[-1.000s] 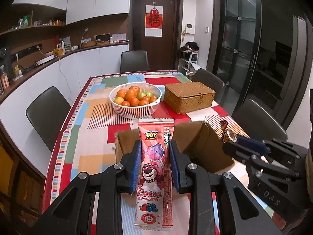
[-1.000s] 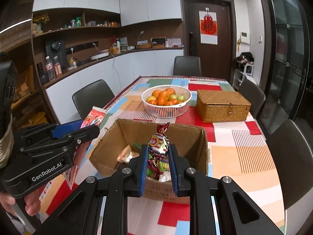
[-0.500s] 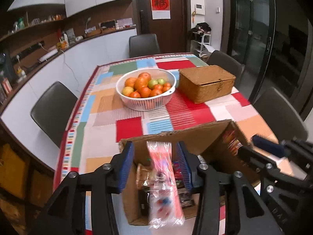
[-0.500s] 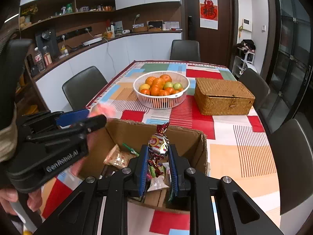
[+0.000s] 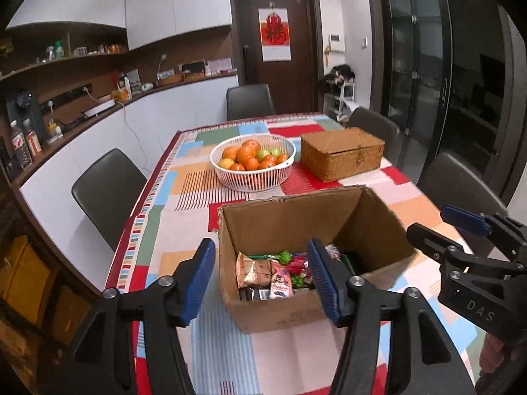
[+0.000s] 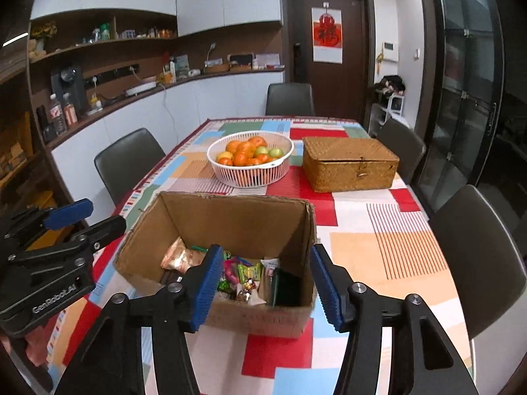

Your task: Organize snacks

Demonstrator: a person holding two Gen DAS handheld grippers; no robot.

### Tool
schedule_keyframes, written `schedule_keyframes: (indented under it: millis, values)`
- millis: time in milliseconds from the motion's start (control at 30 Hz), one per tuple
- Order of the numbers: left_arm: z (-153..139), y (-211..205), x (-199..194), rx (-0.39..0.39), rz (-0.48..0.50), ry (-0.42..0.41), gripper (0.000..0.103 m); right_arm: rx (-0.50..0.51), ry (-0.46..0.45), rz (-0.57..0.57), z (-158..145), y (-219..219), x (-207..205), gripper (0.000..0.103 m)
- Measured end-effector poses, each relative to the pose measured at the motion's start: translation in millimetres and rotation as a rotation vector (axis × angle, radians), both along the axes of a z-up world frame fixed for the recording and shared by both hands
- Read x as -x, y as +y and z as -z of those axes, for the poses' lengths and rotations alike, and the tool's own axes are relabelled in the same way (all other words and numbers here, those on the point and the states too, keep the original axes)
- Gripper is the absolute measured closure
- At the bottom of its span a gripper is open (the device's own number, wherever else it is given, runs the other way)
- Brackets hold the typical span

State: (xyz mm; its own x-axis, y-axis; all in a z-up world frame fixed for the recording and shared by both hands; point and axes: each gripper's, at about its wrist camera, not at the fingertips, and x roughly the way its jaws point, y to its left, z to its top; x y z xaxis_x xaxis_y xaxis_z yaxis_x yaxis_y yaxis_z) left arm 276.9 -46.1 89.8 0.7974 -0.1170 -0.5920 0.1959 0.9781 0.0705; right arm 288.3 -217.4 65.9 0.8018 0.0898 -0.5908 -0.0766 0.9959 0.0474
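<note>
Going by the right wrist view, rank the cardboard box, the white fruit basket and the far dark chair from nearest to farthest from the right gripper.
1. Cardboard box, directly under the right gripper, between its open fingers.
2. White fruit basket, mid-table, beyond the box.
3. Far dark chair, at the table's far end by the door.

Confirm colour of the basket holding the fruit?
White, slatted plastic basket; clearest in the right wrist view.

Even indoor light from overhead, moderately bright. Both views are sharp at centre, with strong fisheye bending and dark vignetted corners. The glass doors [image 5: 418, 75] at right are dark, faintly reflective. Shadows on the tabletop [image 6: 378, 230] are soft.
</note>
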Motion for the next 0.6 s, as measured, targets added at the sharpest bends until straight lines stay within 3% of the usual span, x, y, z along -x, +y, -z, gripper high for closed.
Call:
schedule_keyframes:
  millis: [167, 233, 600]
  values:
    - [-8, 2, 40, -0.023, -0.011, -0.067, 0.033, -0.012, -0.056, 0.014, -8, -1, 35, 0.033]
    - [-9, 4, 55, -0.032, -0.021, -0.095, 0.025, -0.018, -0.076, 0.020, -11, -1, 50, 0.030]
    - [2, 18, 125, 0.008, -0.054, -0.175, 0.003, 0.015, -0.167, 0.051, -5, 2, 122, 0.013]
